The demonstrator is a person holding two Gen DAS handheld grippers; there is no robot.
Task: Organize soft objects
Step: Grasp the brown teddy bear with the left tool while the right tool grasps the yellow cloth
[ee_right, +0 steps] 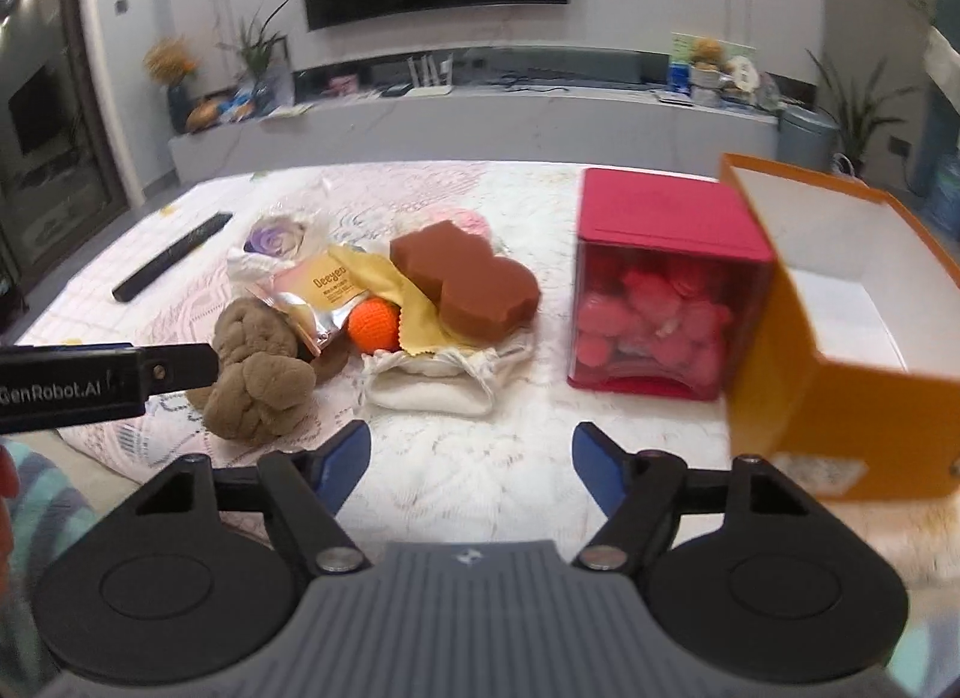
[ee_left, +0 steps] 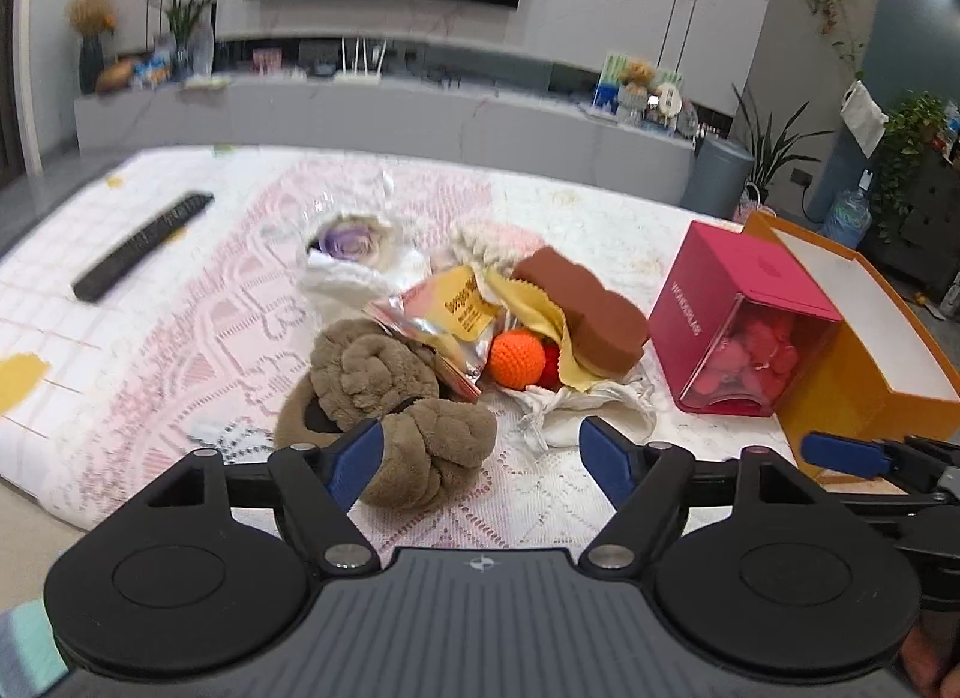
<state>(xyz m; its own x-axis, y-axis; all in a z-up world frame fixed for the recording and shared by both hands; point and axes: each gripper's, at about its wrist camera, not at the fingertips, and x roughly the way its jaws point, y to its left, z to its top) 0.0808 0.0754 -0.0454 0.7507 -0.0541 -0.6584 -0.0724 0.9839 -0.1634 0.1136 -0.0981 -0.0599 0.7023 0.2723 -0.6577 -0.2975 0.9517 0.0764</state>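
Note:
A pile of soft things lies on a lace-covered table (ee_left: 180, 338): a brown fluffy plush (ee_left: 396, 398), a brown sponge (ee_left: 588, 308), an orange crochet ball (ee_left: 517, 359), a yellow cloth (ee_left: 540, 320), a foil packet (ee_left: 444, 320) and a white drawstring pouch (ee_left: 576, 416). My left gripper (ee_left: 480, 458) is open and empty, its left finger at the plush's near edge. My right gripper (ee_right: 471, 458) is open and empty, in front of the pouch (ee_right: 432, 386). The plush (ee_right: 258, 374), sponge (ee_right: 468, 284) and ball (ee_right: 375, 326) also show in the right wrist view.
An open orange box (ee_right: 840, 338) with a white inside stands at the right, beside a red box with a clear front (ee_right: 660, 290). A black remote (ee_left: 141, 248) lies at the left. A wrapped purple flower (ee_left: 351, 242) sits behind the pile.

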